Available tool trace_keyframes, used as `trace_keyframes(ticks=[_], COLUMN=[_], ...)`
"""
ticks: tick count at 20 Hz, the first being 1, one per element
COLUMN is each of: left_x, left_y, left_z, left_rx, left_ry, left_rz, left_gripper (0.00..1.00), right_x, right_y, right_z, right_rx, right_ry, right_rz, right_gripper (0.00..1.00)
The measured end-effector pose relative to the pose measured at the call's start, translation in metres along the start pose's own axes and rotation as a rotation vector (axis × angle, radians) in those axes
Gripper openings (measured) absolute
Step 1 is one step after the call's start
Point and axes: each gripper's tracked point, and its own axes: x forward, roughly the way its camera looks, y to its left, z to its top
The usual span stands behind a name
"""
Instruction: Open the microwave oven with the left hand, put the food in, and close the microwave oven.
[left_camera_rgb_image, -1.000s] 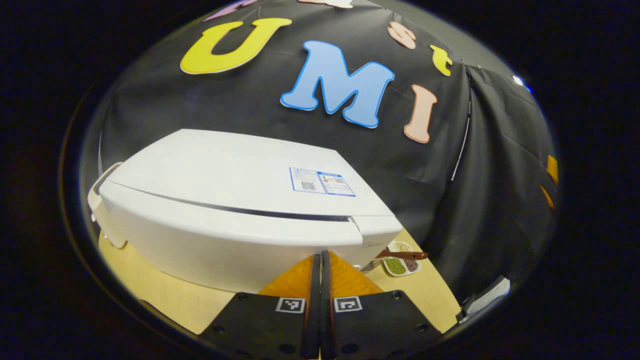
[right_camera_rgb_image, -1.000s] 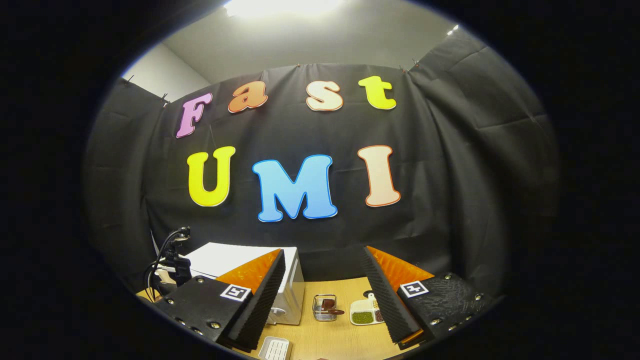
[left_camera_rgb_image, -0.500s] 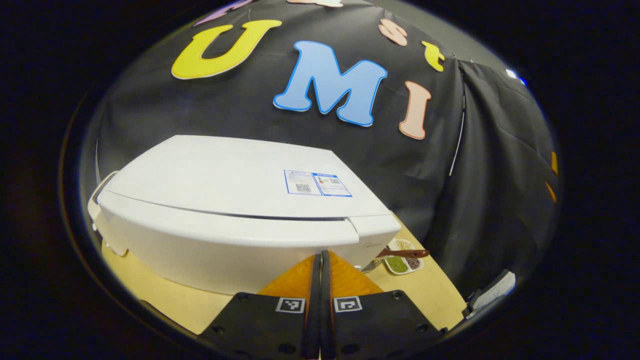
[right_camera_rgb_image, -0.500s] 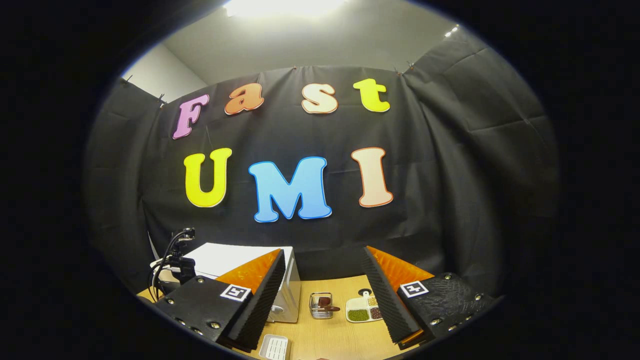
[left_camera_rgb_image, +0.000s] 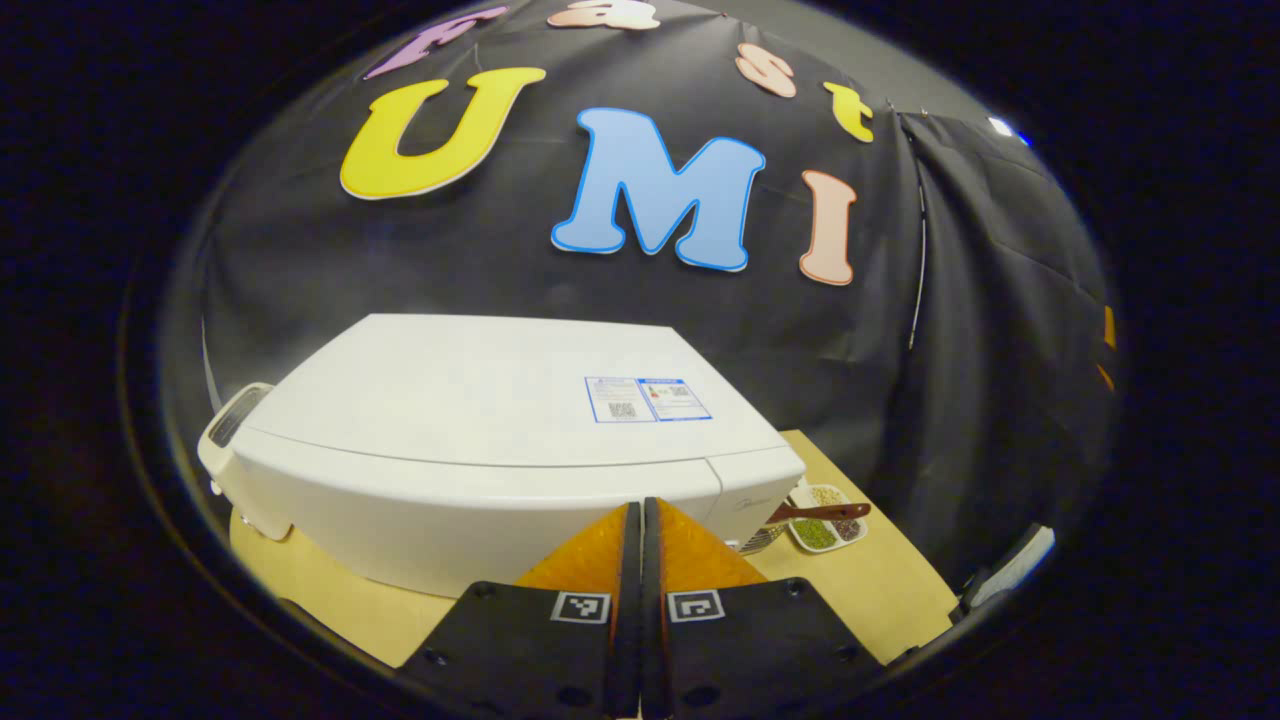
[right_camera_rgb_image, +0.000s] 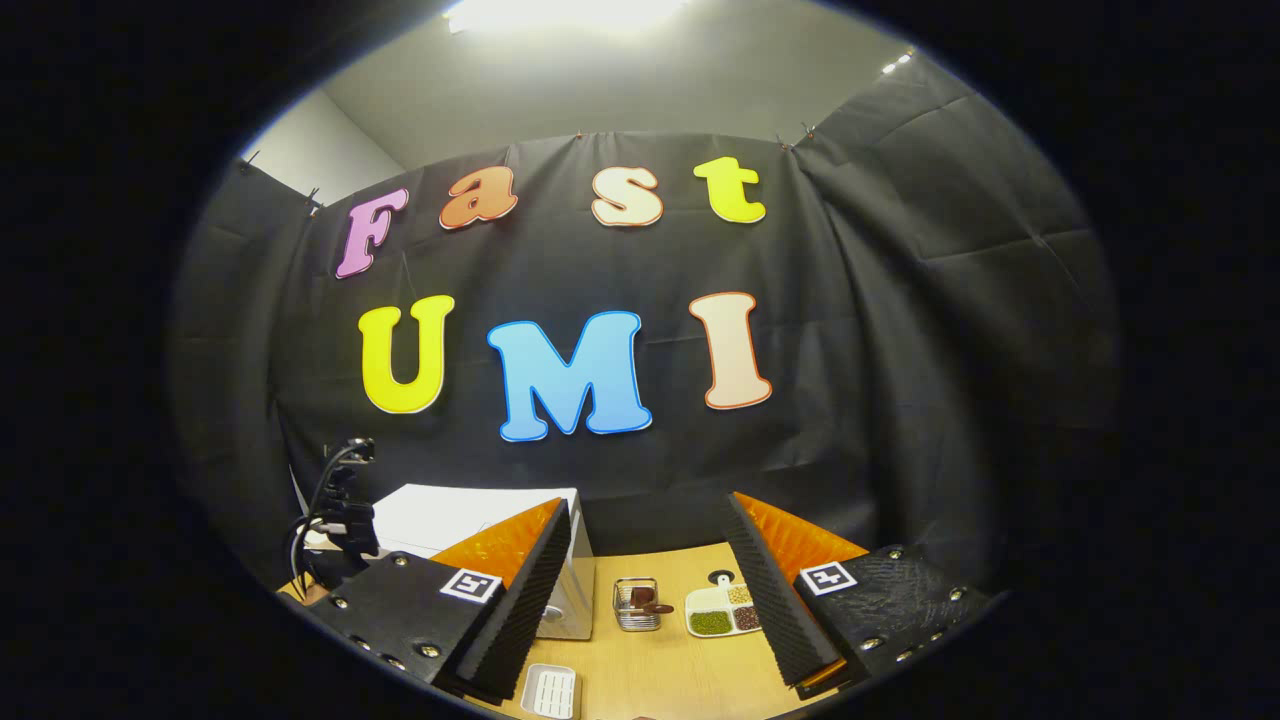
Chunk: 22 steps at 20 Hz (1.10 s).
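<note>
The white microwave oven (left_camera_rgb_image: 480, 400) stands on the wooden table (left_camera_rgb_image: 880, 600), with its door (left_camera_rgb_image: 450, 510) flush against the body and no gap at the seam. My left gripper (left_camera_rgb_image: 641, 505) is shut with nothing between its fingers, and its tips are at the door's front face near the right end. In the right gripper view the microwave oven (right_camera_rgb_image: 470, 515) sits low on the left, partly behind a finger. My right gripper (right_camera_rgb_image: 648, 505) is held open and bare above the table, well back from the oven.
A divided dish of beans (left_camera_rgb_image: 828, 518) with a brown spoon lies right of the oven, beside a small metal basket (right_camera_rgb_image: 636, 603). A white ribbed tray (right_camera_rgb_image: 551, 690) lies near the table's front. The left gripper's cabled body (right_camera_rgb_image: 340, 510) rises left of the oven.
The dark gap along the microwave door's top seam narrowed and then shut as my left gripper pressed in. The right gripper drifted slightly and stayed open.
</note>
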Motion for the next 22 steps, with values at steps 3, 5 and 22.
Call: trace_keyframes(ticks=[3, 5, 22], left_x=[-0.051, -0.092, -0.294], left_y=[0.004, 0.010, 0.090], left_z=[0.057, 0.104, 0.210], left_rx=[0.046, 0.045, 0.075], left_ry=[-0.135, -0.258, -0.504], left_rz=[0.036, 0.054, 0.211], left_gripper=[0.07, 0.07, 0.94], right_x=[0.004, 0.004, -0.018], right_y=[0.019, 0.033, 0.115], right_z=[0.006, 0.013, 0.085], right_rx=[0.008, 0.004, 0.010], right_ry=[-0.004, -0.014, -0.083], right_rz=[0.030, 0.054, 0.097], right_gripper=[0.93, 0.93, 0.93])
